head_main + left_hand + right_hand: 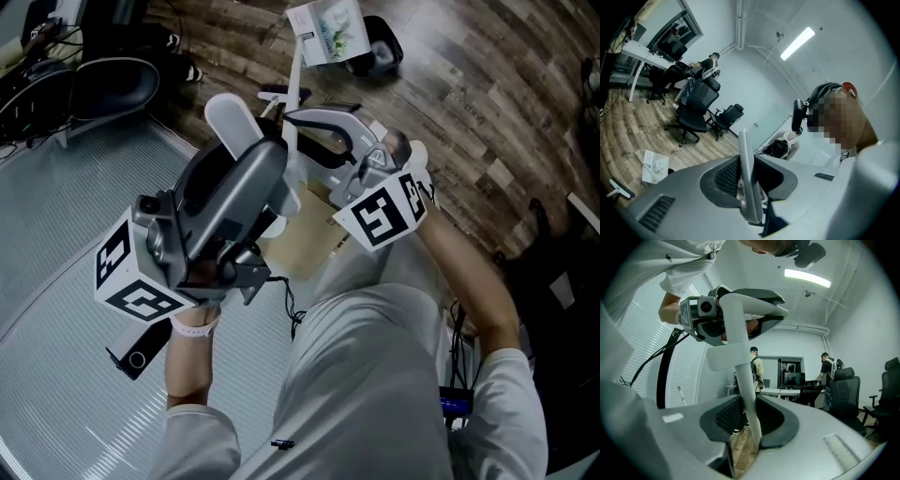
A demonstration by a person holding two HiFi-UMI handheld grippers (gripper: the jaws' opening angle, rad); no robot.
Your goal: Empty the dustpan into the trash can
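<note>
The left gripper, nearest the head camera, is seen clamped on the white dustpan handle. The right gripper is closed on the same handle further along, so the dustpan is held between both. No trash can is made out, and emptying is judged not yet done.

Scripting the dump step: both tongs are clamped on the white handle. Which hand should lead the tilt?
Left, probably. The left tongs clamp the white handle further out than the right tongs, which should give more leverage. The right tongs hold it closer to the body and could serve as the pivot.
</note>
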